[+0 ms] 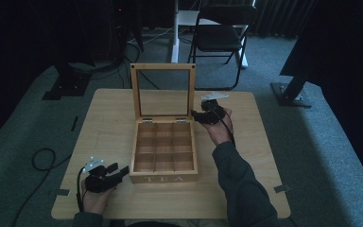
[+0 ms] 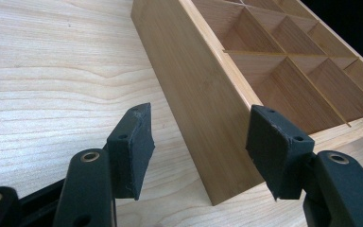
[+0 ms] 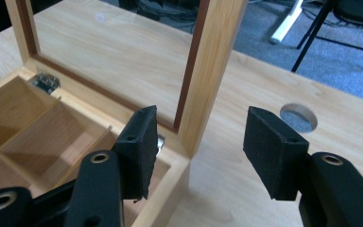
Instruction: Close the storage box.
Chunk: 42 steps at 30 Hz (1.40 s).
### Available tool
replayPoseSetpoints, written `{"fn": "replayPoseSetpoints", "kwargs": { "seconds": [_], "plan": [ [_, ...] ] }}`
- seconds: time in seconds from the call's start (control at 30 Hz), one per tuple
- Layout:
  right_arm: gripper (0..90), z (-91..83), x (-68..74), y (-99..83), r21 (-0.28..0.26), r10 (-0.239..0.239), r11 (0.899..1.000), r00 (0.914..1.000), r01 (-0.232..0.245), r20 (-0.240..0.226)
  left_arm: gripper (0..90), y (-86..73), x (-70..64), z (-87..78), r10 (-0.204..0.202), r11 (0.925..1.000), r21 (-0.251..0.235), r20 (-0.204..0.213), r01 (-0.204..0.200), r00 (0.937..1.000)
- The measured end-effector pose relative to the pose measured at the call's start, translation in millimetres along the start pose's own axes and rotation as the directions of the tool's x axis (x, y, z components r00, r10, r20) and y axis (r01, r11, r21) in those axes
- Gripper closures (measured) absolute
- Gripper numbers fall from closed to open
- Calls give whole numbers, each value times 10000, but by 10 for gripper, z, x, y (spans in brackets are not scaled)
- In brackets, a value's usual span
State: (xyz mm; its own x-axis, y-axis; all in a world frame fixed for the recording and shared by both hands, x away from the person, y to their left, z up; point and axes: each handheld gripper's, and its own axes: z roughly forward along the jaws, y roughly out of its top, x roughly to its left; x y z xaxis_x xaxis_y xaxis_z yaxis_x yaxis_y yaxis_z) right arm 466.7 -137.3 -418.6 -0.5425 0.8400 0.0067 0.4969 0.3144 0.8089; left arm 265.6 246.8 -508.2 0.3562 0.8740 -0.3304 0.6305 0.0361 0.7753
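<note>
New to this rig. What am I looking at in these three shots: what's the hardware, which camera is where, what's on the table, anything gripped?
There is no robot arm here. A person sits at a wooden table and holds a hand-operated two-jaw gripper in each hand.

The wide picture comes from a fixed camera above the person, looking forward and down. The left gripper is at the lower left, the right gripper beside the box's back right corner.

The other two pictures come from cameras riding on the grippers, looking along their black jaws.

On the table stands a wooden tea box marked TEA, with empty compartments. Its glass-paned lid stands upright, open.

Nothing is gripped. The left gripper is open, with the box's front left corner between its jaws. The right gripper is open, its jaws either side of the lid's frame post, not closed on it.
</note>
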Motion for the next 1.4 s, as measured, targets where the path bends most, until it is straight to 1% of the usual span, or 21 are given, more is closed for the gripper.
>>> {"fn": "replayPoseSetpoints", "kwargs": {
  "seconds": [0.13,0.2,0.3,0.33,0.43,0.53,0.63,0.73,0.87,0.97,1.0,1.03,1.1,1.2,1.4],
  "plan": [
    [447,45,-6,55,52,0,10000,10000,0,28,420,2,6,-5,-3,10000,-33,-16,3,10000],
    [441,88,-12,107,-18,-7,10000,10000,7,-14,420,3,9,-10,-32,10000,-38,-26,32,10000],
    [436,123,-17,145,63,84,9999,9999,-84,-72,420,3,9,-10,-33,10000,-40,-34,33,10000],
    [434,158,-22,196,125,-1,9999,10000,2,-60,421,3,9,-10,-40,10000,-44,-34,39,10000],
    [433,183,-39,269,17,151,9999,9999,-151,-27,421,2,11,-14,-50,10000,-59,-35,50,10000],
    [435,209,-56,306,-84,247,9997,9996,-248,-131,421,0,15,-18,-84,9999,-82,-31,84,10000],
    [440,233,-64,328,-253,452,9986,9984,-461,-337,421,-1,14,-20,-50,10000,-64,-42,50,10000],
    [445,282,-59,365,-123,365,9992,9990,-368,-262,421,-2,16,-20,-96,9999,-88,-60,95,9999],
    [452,338,-60,460,-212,269,9994,9993,-274,-264,421,-2,26,-35,-84,9999,-118,-70,83,9999],
    [454,396,-71,527,-81,260,9996,9994,-262,-217,421,-4,31,-49,-148,9998,-156,-78,146,9999],
    [463,408,-76,543,-179,218,9996,9995,-222,-235,421,-4,35,-54,-155,9997,-174,-80,154,9998],
    [464,418,-81,556,-233,224,9995,9994,-230,-252,421,-5,39,-60,-157,9997,-166,-73,156,9999],
    [462,441,-91,584,-178,288,9994,9991,-294,-307,421,-7,42,-66,-199,9996,-204,-84,197,9998],
    [461,446,-93,623,-189,263,9995,9993,-268,-249,421,-8,44,-73,-187,9996,-200,-107,184,9998],
    [489,417,-122,635,-322,250,9991,9987,-264,-443,421,-14,39,-69,-133,9998,-139,-134,131,9998]
  ]
}}
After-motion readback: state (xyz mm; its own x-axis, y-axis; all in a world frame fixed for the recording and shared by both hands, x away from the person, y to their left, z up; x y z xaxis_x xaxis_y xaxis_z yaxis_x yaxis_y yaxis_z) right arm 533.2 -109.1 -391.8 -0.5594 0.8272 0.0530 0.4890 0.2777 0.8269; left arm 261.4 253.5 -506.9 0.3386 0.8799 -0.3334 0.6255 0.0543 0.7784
